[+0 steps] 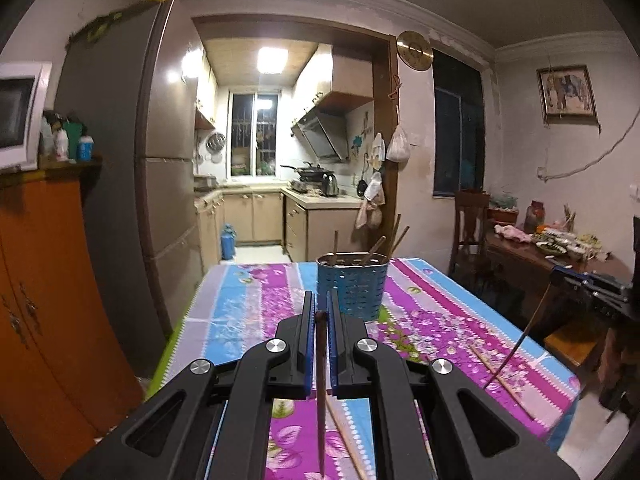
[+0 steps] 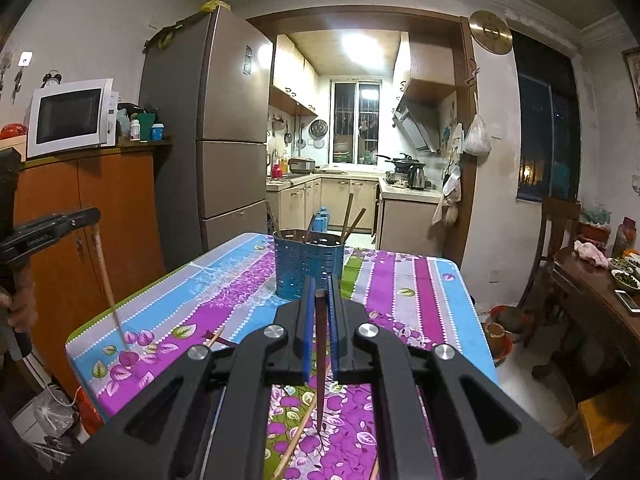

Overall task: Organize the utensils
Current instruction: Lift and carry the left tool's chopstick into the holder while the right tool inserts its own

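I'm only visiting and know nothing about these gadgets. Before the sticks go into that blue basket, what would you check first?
1. Left gripper fingers shut on the left chopstick: ok.
2. Right gripper fingers shut on the right chopstick: ok.
3. Blue holder upright on the tablecloth, ahead of both grippers: ok.
4. Room left inside the holder: a few chopsticks already stand in it, but its inside is hidden: cannot tell.
5. Table fully gathered: not ok, a loose chopstick lies on the cloth.
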Demonstrator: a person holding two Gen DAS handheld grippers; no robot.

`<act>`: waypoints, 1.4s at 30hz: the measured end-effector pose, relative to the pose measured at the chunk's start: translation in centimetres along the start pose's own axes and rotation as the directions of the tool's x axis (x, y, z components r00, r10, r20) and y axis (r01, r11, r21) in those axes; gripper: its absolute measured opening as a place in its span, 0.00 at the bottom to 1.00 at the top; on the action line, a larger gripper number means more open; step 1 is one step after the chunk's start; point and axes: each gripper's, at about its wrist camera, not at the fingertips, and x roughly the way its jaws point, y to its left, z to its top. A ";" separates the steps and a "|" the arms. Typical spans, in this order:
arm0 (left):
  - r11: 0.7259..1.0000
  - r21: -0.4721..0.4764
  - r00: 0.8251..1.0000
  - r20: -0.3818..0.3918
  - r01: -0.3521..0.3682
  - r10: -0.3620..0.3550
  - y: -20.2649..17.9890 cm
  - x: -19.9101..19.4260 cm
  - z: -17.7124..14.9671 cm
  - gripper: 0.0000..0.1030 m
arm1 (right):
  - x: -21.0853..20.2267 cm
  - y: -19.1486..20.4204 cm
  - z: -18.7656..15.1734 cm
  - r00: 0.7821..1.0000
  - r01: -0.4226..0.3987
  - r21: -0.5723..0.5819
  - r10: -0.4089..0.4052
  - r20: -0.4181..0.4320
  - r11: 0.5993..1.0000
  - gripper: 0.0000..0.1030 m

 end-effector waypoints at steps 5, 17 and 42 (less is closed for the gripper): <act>1.000 -0.010 1.000 -0.011 0.010 -0.010 0.5 0.8 0.3 0.07 | 0.3 0.2 0.3 1.000 -0.008 -0.001 0.008 -0.005 1.000 0.05; 1.000 0.013 1.000 -0.013 0.027 -0.027 -0.3 1.8 0.4 0.07 | 1.0 0.4 1.2 1.000 -0.027 0.007 0.027 -0.008 1.000 0.05; 0.998 0.048 0.968 0.248 -0.036 0.023 -1.1 14.7 17.1 0.07 | 10.5 -3.5 16.7 0.980 -0.019 0.051 0.008 0.197 0.999 0.05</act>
